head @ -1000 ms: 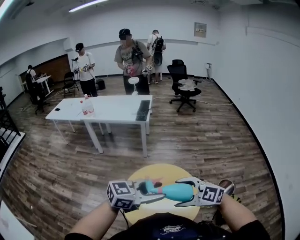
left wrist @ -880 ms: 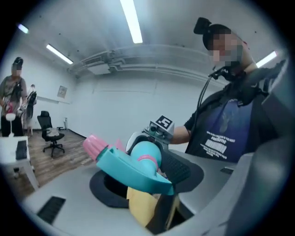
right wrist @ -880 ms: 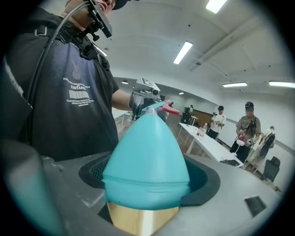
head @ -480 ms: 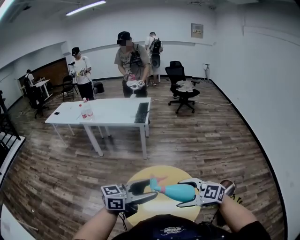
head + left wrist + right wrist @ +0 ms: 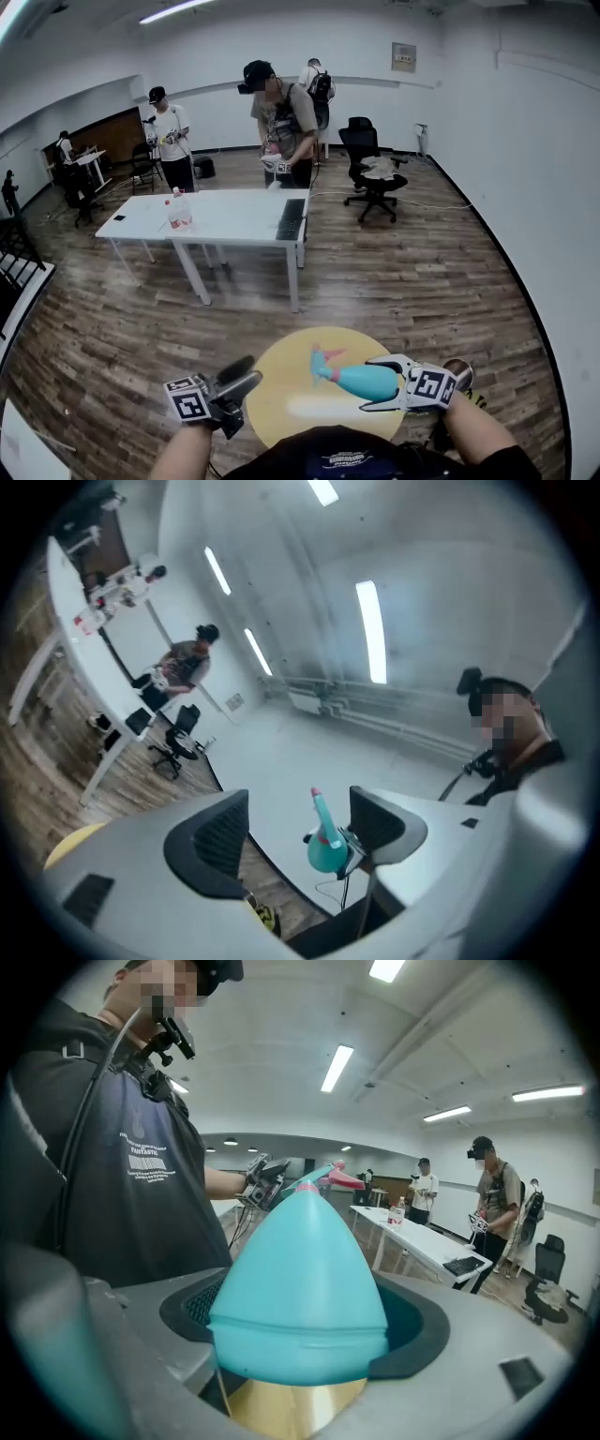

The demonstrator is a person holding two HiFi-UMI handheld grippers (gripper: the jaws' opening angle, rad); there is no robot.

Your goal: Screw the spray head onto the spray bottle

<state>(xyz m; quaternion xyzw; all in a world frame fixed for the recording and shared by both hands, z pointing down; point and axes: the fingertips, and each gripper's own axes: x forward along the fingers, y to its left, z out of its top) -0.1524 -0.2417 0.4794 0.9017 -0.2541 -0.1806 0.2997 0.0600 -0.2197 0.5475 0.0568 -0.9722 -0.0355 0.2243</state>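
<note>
Teal spray bottle, pink spray head on, clamped in right gripper; left gripper empty, jaws just opening wide.

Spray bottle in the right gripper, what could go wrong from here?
Only the right gripper holds the spray bottle, sideways over the yellow table; a slack grip could drop it.
The left gripper, whose jaws have just been opening with nothing between them, is off the spray head; if not screwed tight, it may loosen.
</note>
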